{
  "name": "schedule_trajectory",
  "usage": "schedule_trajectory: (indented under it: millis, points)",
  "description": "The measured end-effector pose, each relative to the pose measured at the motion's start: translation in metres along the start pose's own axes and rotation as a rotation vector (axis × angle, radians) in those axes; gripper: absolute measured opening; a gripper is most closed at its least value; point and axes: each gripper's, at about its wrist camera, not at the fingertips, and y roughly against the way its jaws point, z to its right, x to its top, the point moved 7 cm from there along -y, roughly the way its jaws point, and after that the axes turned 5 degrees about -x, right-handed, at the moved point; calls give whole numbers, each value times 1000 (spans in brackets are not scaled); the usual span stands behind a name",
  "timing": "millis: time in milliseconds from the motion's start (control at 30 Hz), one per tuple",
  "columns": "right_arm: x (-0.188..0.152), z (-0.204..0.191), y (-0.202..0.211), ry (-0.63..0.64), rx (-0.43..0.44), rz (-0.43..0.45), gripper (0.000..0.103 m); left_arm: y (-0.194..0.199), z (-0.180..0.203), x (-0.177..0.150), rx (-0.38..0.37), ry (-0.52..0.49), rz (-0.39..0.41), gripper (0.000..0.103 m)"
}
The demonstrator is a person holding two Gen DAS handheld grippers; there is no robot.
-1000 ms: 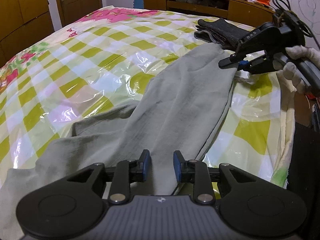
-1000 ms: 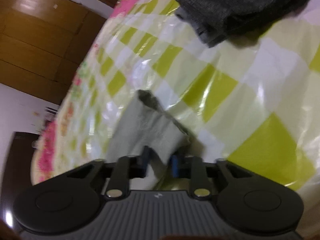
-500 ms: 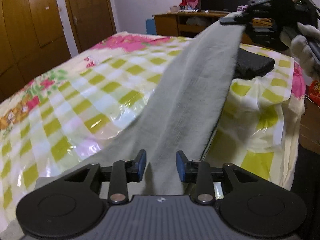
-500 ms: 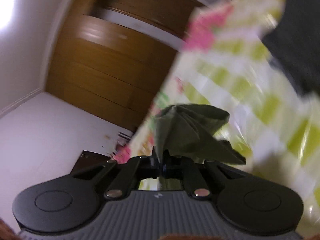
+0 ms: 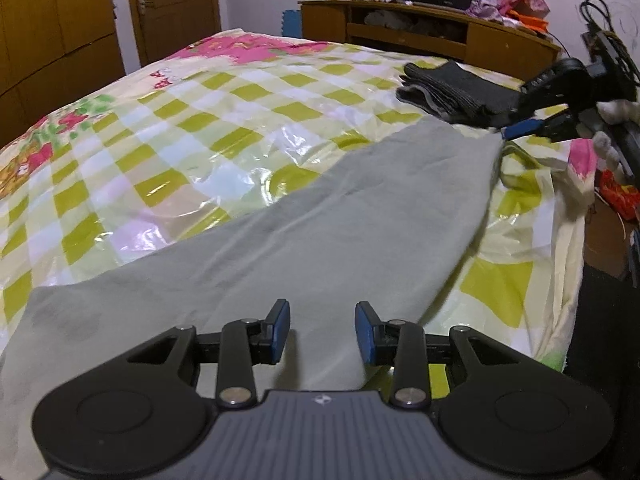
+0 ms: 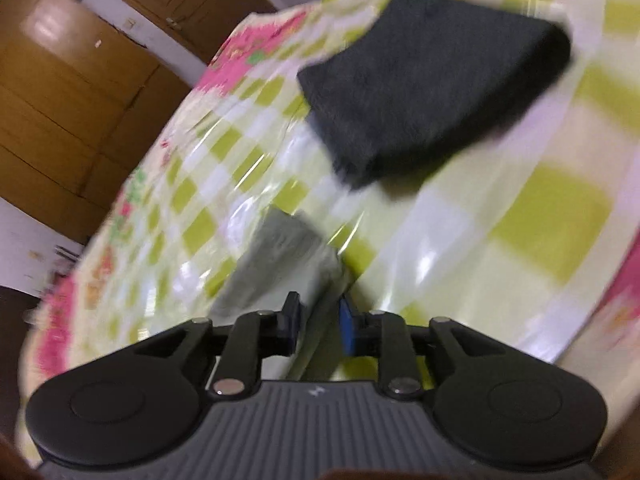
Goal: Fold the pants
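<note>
On a bed covered in glossy checked plastic (image 5: 240, 128), I am laying a pair of grey-green pants (image 5: 320, 220) out flat, the fabric running from under my left gripper (image 5: 322, 330) up toward the far edge beside a folded dark garment (image 5: 456, 88).

My left gripper is hovering with its blue pads spread and the cloth lying loose beneath them, not pinched. My right gripper (image 6: 318, 318) is opening its jaws, the pants' end sitting between the pads; the blurred right wrist view leaves me unable to say whether the pads are touching the cloth.

What could be going wrong from here: the slick plastic is likely letting the fabric slide as I let go, so the leg may skew or creep off the bed edge near my right hand (image 5: 616, 120). Cloth could also be snagging on an opening pad and getting dragged out of line, spoiling the fold.

Half a second ago my right gripper was pinching that end tight and holding it high, the leg stretched taut in the air. Now the leg is lying flat on the bed, wider and smoother.
</note>
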Motion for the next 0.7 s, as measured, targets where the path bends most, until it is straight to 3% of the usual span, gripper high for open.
schedule_trajectory:
  millis: [67, 200, 433, 533, 633, 700]
  points:
    - [3, -1, 14, 56, -65, 58, 25, 4, -5, -3, 2, 13, 3, 48]
    - [-3, -19, 19, 122, -13, 32, 29, 6, -10, -10, 10, 27, -2, 48]
    - [-60, -128, -31, 317, 317, -186, 29, 2, -16, -21, 11, 60, -19, 49]
    - [-94, -169, -58, 398, 393, -302, 29, 5, -29, -36, 2, 128, -47, 49]
    - [-118, -202, -78, 517, 375, -372, 29, 22, -40, -38, 21, 155, -21, 49]
    - [-130, -230, -81, 577, 438, -409, 29, 32, -49, -37, 44, 160, 1, 50]
